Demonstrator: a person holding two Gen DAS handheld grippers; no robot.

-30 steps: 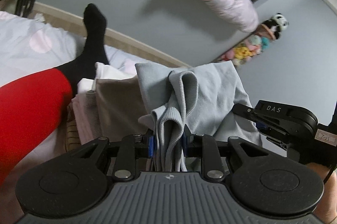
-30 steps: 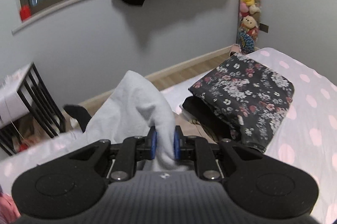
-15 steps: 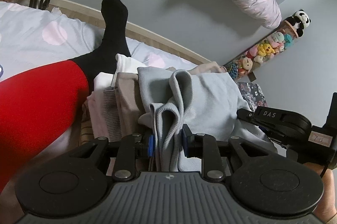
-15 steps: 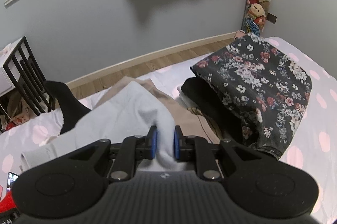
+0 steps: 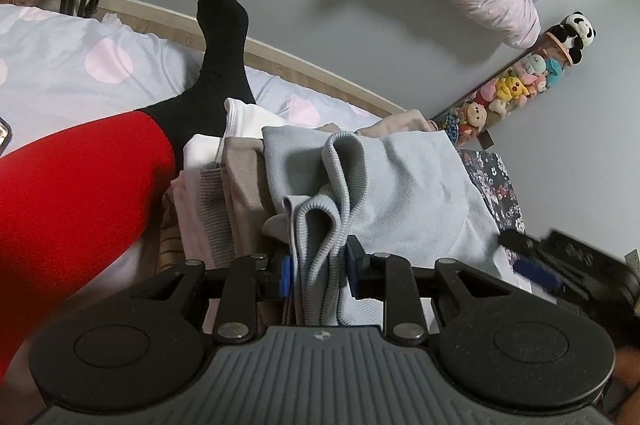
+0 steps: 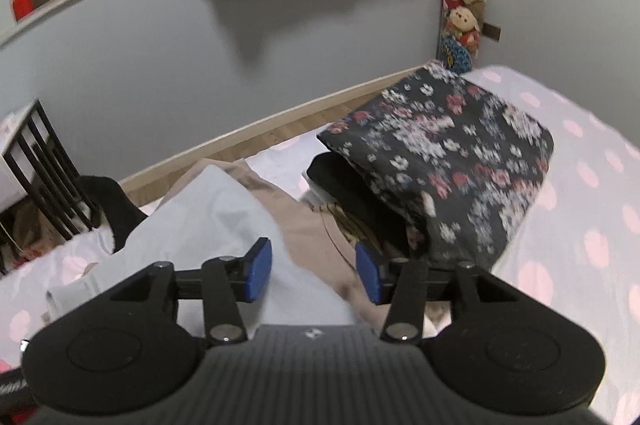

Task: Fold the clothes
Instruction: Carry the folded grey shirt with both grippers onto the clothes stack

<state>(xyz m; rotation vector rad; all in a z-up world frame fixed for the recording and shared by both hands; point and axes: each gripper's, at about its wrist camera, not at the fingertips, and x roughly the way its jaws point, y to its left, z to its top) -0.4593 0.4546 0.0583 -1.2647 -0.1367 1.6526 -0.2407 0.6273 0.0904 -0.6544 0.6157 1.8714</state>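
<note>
A folded light blue sweater (image 5: 400,193) lies on top of a stack of folded clothes (image 5: 236,193) on the bed. My left gripper (image 5: 316,265) is shut on the sweater's bunched ribbed hem. In the right wrist view the same light blue sweater (image 6: 216,221) lies below and between the jaws of my right gripper (image 6: 314,271), which are opening; the blue pads stand apart from the cloth. The right gripper (image 5: 532,265) also shows blurred at the right edge of the left wrist view.
A person's leg in red (image 5: 68,197) with a black sock (image 5: 220,37) lies left of the stack. A black floral folded garment (image 6: 448,153) sits to the right on the polka-dot bedsheet (image 6: 592,233). A black chair (image 6: 44,161) stands at the left by the wall.
My right gripper has opened and let go of the light blue sweater, which has dropped flat onto the stack. The left gripper keeps its hold on the hem.
</note>
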